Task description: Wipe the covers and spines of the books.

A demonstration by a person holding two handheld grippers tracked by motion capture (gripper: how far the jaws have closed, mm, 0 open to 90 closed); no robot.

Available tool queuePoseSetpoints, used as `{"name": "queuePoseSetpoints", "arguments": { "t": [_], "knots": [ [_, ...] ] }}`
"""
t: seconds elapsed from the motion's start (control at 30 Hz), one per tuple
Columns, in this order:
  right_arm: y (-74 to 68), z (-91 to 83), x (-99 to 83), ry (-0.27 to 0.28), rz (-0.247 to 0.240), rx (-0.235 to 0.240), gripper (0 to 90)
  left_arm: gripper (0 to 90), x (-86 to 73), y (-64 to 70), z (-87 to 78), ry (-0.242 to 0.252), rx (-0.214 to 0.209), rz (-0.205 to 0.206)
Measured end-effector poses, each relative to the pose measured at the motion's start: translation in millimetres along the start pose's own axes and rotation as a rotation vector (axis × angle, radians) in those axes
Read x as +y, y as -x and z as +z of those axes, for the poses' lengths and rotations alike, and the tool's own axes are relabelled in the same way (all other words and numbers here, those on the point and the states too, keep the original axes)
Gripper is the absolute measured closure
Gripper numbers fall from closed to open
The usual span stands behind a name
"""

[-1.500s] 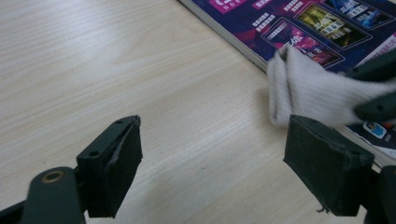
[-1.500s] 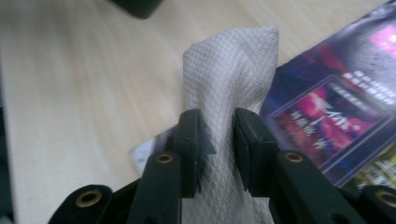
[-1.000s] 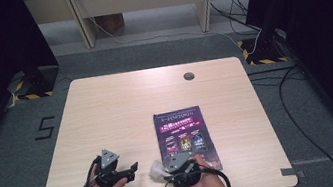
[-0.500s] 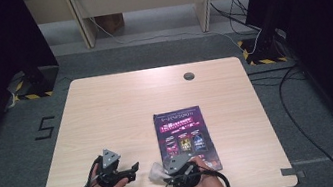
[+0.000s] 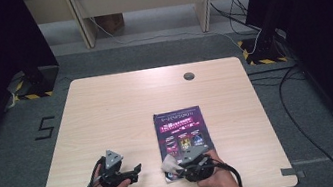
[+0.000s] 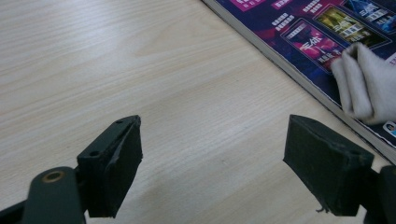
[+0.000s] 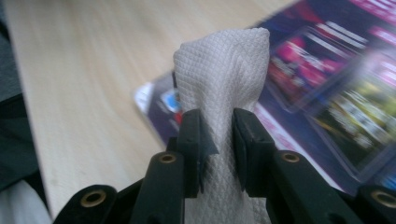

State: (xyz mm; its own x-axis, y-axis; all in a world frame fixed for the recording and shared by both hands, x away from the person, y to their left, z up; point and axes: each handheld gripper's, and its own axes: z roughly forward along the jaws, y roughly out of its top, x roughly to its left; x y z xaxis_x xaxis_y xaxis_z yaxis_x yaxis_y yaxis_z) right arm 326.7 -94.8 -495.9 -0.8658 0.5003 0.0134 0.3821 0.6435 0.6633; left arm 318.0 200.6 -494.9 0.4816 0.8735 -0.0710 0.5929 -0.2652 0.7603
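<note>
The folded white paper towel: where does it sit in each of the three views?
High view: folded white paper towel at bottom centre, on the near left corner of the purple glossy magazine.
Left gripper view: right edge, upper half, lying on the magazine.
Right gripper view: centre, clamped in the right tool.
Shared landmark: the magazine.

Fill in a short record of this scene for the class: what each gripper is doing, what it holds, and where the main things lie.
left gripper: open, empty, over bare table
right gripper: shut on a white paper towel
paper towel position: over the near left corner of the magazine
magazine: flat, closed, right of table centre
</note>
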Motion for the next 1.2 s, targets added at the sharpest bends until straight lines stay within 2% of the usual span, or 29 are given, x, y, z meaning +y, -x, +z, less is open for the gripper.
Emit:
{"name": "queuePoseSetpoints", "arguments": {
  "t": [0.3, 0.57, 0.7, 0.73, 0.9, 1.03, 1.2],
  "knots": [
    [30.1, -17.9, -19.1, 0.003, 0.080, -0.089, 74.2, 18.7, -1.1, 8.3, 3.1, -0.010, -0.030, 0.011],
    [65.5, -29.1, -31.8, 0.016, 0.173, -0.185, 74.9, 18.7, -0.7, 10.4, 4.5, -0.016, -0.036, 0.020],
    [75.5, -26.4, -29.0, 0.017, 0.180, -0.217, 74.8, 18.8, 0.6, 13.6, 7.3, -0.011, -0.056, -0.002],
    [77.5, -25.3, -27.6, 0.015, 0.181, -0.222, 74.8, 18.7, 0.7, 16.4, 8.8, -0.007, -0.073, -0.020],
    [90.6, -20.1, -21.0, 0.011, 0.196, -0.248, 74.8, 18.7, 0.8, 40.3, 19.5, -0.024, -0.130, 0.001],
    [101.1, -15.8, -15.4, 0.007, 0.218, -0.257, 74.6, 18.7, 3.4, 58.4, 27.0, -0.039, -0.150, 0.025],
    [114.8, -9.6, -7.0, -0.002, 0.234, -0.277, 74.5, 18.8, 4.4, 69.1, 34.6, -0.058, -0.142, 0.060]
  ]
}}
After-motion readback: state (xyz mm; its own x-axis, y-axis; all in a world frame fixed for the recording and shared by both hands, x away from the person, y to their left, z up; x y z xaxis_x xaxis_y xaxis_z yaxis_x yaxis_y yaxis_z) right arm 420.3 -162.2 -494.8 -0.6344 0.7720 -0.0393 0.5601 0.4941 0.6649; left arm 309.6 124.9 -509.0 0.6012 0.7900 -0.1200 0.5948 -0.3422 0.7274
